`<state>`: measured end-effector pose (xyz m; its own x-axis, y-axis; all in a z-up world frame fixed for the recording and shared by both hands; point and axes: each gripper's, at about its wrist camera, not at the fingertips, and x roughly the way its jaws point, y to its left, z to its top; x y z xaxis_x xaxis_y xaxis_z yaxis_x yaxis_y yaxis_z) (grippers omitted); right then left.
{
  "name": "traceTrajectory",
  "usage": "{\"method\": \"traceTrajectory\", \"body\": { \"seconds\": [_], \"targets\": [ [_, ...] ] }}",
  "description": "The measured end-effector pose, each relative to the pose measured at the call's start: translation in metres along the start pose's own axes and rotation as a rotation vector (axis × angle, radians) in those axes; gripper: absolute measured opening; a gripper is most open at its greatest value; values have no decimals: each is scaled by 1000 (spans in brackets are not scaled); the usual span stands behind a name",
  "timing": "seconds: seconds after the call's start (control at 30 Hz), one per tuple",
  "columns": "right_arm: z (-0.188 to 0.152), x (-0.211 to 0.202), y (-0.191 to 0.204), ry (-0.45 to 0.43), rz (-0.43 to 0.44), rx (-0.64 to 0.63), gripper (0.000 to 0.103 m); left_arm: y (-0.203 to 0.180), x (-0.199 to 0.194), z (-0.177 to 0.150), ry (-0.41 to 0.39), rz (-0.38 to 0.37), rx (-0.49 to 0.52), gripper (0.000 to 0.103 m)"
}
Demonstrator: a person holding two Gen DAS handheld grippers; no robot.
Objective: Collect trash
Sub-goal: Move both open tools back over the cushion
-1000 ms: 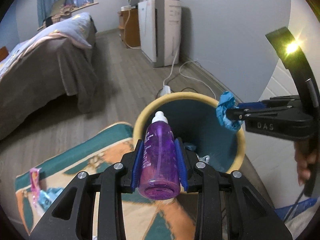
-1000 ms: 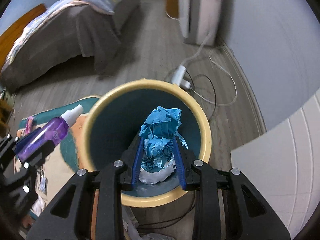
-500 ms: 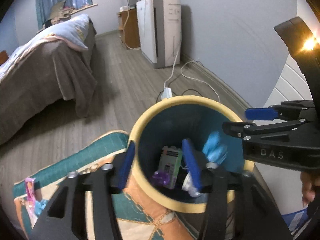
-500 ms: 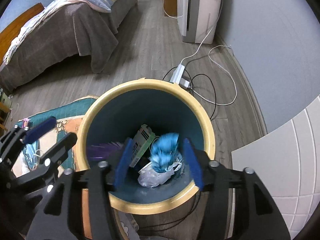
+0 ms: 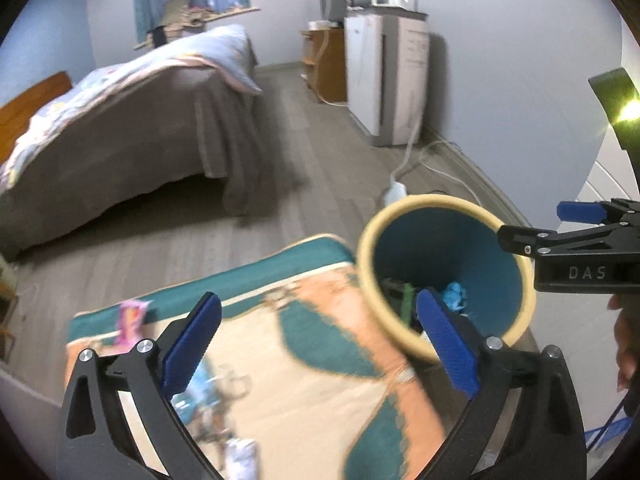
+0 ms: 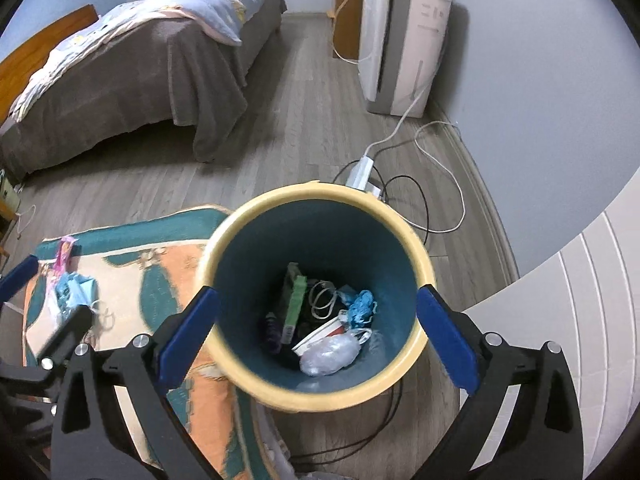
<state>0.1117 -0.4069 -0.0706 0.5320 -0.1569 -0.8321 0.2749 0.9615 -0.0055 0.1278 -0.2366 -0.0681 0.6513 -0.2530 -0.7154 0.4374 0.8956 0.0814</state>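
Note:
A teal bin with a yellow rim (image 6: 425, 276) stands on the floor by the rug; it also shows in the left wrist view (image 5: 366, 256). Inside lie the crumpled blue paper (image 6: 361, 307), the purple bottle (image 6: 272, 330), a green box (image 6: 294, 300) and a clear plastic bag (image 6: 328, 356). My right gripper (image 6: 316, 336) is open and empty right above the bin. My left gripper (image 5: 320, 344) is open and empty, over the rug just left of the bin. A pink wrapper (image 5: 130, 318) and blue scraps (image 6: 74, 288) lie on the rug.
The patterned teal and orange rug (image 5: 304, 360) lies left of the bin. A power strip with cables (image 6: 362, 172) sits behind the bin. A bed (image 6: 132, 68) is far left, a white appliance (image 6: 400, 40) by the wall, and white panelling (image 6: 580, 340) on the right.
Both grippers opened. The purple bottle and the blue paper dropped into the bin. My left gripper has swung left over the rug.

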Motion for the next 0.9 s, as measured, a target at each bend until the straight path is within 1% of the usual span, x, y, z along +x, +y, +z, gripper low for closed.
{"method": "traceTrajectory", "body": {
  "seconds": [0.07, 0.17, 0.23, 0.3, 0.4, 0.5, 0.67, 0.73, 0.77, 0.83, 0.9],
  "targets": [
    [-4, -9, 15, -10, -15, -25, 97, 14, -14, -6, -5, 22, -15, 97],
    [-12, -28, 46, -52, -49, -82, 97, 42, -39, -19, -13, 42, -70, 98],
    [-18, -36, 62, -68, -55, -98, 97, 62, -57, -29, -19, 53, -104, 98],
    [-25, -42, 77, -72, -24, -102, 97, 78, -72, -39, -17, 63, -114, 98],
    [-34, -51, 101, -72, 33, -114, 97, 96, -90, -53, -15, 106, -113, 98],
    [-41, -57, 127, -73, 49, -153, 97, 116, -102, -67, -7, 127, -136, 98],
    [-53, -62, 167, -56, 89, -207, 97, 150, -115, -94, 15, 146, -212, 98],
    [-57, -62, 178, -40, 102, -221, 97, 160, -113, -105, 45, 174, -223, 98],
    [-60, -62, 182, -37, 101, -226, 97, 165, -111, -111, 61, 186, -225, 98],
    [-67, -60, 191, -33, 84, -235, 97, 170, -111, -122, 64, 184, -233, 98],
    [-74, -55, 200, -8, 78, -244, 97, 178, -108, -131, 69, 186, -261, 98]
  ]
}}
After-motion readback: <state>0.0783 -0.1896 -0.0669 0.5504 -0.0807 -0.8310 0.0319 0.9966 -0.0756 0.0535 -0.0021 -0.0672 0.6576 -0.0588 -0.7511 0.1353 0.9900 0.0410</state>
